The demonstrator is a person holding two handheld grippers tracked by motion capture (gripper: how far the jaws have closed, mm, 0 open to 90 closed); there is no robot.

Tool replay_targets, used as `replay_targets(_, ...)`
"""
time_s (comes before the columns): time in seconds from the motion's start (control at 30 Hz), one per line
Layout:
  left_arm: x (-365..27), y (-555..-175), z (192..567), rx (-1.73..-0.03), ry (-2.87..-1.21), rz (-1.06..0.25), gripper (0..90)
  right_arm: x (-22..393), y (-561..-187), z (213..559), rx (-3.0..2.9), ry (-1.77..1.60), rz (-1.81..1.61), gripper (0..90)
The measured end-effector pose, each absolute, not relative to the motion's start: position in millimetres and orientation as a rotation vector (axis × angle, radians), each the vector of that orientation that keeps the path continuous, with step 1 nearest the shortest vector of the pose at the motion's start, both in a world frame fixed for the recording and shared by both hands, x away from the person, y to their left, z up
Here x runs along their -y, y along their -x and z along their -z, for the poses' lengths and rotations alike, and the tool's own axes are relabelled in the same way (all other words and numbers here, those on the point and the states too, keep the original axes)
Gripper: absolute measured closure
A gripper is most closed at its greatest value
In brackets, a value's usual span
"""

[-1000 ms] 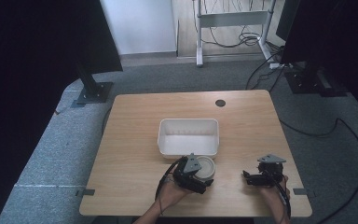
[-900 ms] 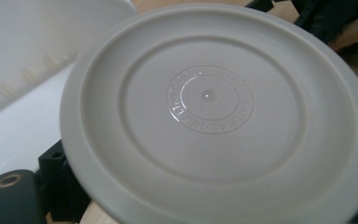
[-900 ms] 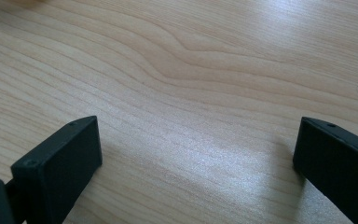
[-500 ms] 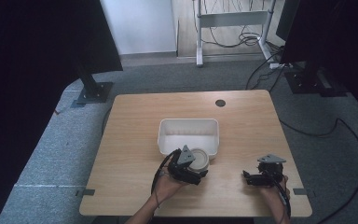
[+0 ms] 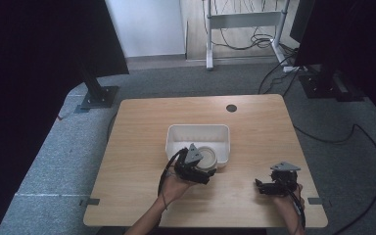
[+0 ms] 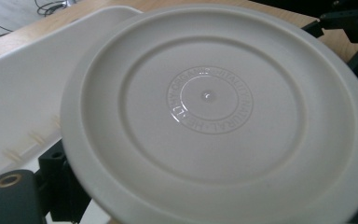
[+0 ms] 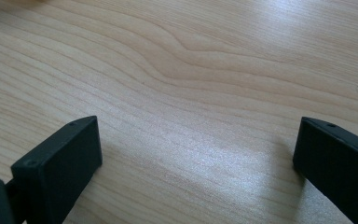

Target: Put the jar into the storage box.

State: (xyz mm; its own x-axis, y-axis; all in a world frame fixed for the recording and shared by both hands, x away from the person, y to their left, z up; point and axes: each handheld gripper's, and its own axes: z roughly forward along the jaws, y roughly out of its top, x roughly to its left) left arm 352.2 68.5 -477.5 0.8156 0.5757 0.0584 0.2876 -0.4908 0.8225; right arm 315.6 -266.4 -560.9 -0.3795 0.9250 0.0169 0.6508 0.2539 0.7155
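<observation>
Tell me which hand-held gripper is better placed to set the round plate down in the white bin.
Left. The left hand-held gripper already grips the plate at the white bin's near rim. The right hand-held gripper is open over bare table, well to the bin's right.

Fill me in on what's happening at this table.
A person works with a gripper in each hand. The left gripper holds a round white plate over the near right corner of the white tray. The right gripper rests low over bare wooden table, its fingers apart and holding nothing.
</observation>
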Motion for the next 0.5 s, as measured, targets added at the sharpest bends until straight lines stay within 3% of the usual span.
replay_targets(0.5,-65.0,-375.0,474.8,-0.676,-2.101,-0.451,10.2,266.4,-315.6,561.0,-2.123,-1.435,-0.909,0.5)
